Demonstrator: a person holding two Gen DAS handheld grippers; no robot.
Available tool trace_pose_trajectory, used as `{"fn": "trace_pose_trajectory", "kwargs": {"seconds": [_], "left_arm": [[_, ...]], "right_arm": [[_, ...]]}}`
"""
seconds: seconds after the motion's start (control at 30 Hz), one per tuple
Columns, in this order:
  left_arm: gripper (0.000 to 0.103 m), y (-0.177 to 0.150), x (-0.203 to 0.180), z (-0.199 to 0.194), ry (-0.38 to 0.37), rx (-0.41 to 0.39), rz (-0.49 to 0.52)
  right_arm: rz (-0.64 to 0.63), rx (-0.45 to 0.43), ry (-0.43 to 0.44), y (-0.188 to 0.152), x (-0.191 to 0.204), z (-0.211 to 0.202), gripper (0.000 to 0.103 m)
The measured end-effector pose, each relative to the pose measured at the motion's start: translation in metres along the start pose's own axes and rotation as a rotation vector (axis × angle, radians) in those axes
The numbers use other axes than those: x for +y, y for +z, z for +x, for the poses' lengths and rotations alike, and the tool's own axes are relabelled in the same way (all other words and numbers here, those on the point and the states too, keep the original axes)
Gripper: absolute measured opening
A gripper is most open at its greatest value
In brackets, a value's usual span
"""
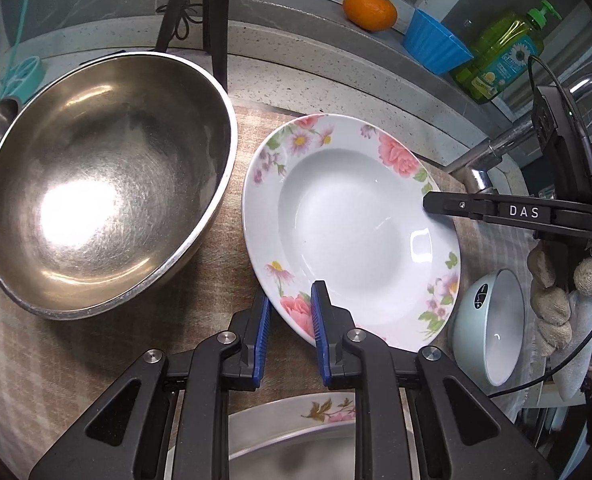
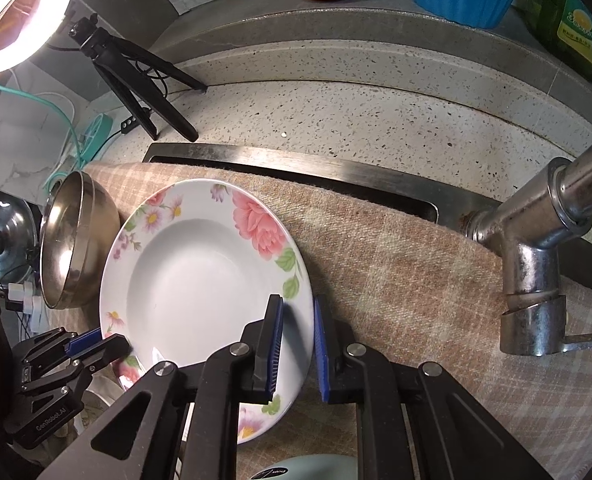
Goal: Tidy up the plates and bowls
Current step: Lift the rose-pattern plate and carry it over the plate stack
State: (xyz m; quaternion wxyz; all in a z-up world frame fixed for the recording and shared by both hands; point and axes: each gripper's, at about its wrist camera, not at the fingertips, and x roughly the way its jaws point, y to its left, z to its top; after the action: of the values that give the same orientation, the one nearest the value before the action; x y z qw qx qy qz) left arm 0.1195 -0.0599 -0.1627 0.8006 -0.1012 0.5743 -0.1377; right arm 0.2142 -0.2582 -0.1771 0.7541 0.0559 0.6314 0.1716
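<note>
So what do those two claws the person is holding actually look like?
Both are black, angular frames with round silver pivot bolts. Each claw, left and right, has two flat fingers faced with ribbed blue pads. One arm bears white letters "DAS", the other "GenRobot.AI". Thin black cables trail off. Knitted gloves are worn.

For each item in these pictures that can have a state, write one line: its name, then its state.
Floral plate: tilted, rim clamped on two sides.
Left tool: shut on the plate's rim.
Right tool: shut on the opposite rim.
Steel bowl: empty, tilted.
Pale green bowl: empty, on its side.
Soap bottle: upright.
</note>
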Motion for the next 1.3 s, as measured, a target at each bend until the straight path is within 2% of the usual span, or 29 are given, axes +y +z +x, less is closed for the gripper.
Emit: {"fn": "trace_pose_trajectory", "kwargs": {"seconds": [0.73, 1.3], "left_arm": [[0.019, -0.014, -0.013, -0.035, -0.035, -0.049, 0.033], [0.019, -0.049, 0.005, -0.075, -0.048, -0.067, 0.027]], "right_arm": [[0.016, -0.059, 0.002, -0.024, 0.004, -0.045, 0.013], [0.012, -0.103, 0.027, -0.068, 0.046, -0.075, 0.012]]}}
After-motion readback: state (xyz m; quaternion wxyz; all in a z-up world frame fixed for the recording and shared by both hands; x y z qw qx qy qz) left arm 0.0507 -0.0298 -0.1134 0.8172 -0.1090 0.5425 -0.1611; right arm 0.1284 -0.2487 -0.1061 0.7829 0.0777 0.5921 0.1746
